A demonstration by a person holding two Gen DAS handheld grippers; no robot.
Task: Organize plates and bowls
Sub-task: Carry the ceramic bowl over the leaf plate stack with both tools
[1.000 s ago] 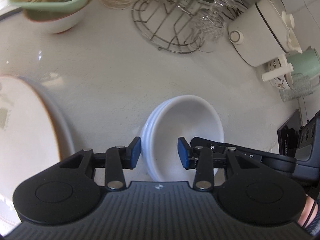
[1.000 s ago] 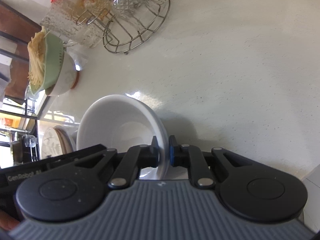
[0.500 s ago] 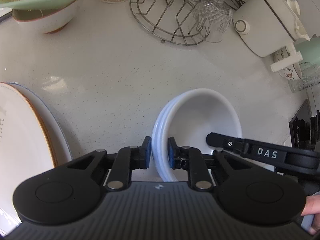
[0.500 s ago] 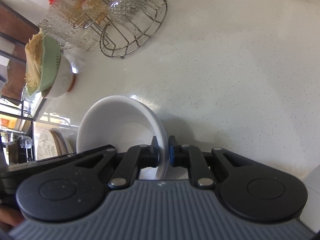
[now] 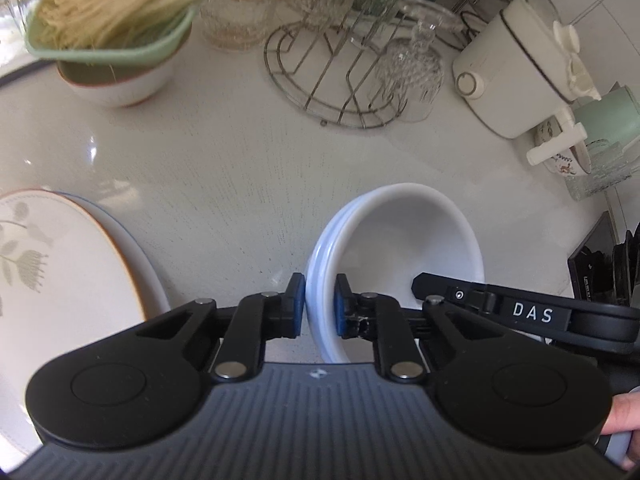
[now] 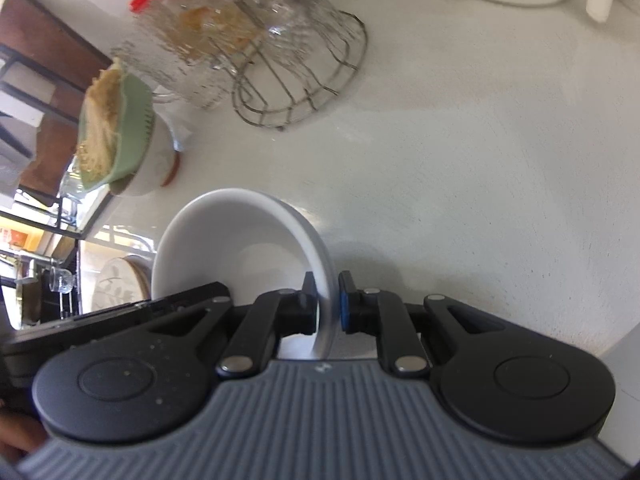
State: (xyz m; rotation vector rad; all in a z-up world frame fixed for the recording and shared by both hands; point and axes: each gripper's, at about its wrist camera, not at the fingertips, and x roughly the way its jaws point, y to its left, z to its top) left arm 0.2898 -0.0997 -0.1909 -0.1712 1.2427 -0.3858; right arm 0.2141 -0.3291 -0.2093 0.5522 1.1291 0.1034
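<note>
A stack of white bowls (image 5: 400,248) sits over the white counter, gripped from both sides. My left gripper (image 5: 318,306) is shut on the stack's left rim. My right gripper (image 6: 325,302) is shut on the opposite rim of the white bowls (image 6: 240,248); its black body shows in the left wrist view (image 5: 520,312). A stack of floral plates (image 5: 48,276) lies at the left, also in the right wrist view (image 6: 116,284).
A green bowl of noodles (image 5: 116,12) rests on a white bowl (image 5: 120,84) at the back left. A wire glass rack (image 5: 344,76) with glasses stands behind. A white cooker (image 5: 516,68) and mint kettle (image 5: 608,112) stand at the right.
My left gripper closed on the left rim of the bowl stack. Both views then shifted forward, so the rack and noodle bowl look nearer. The right gripper kept its grip.
</note>
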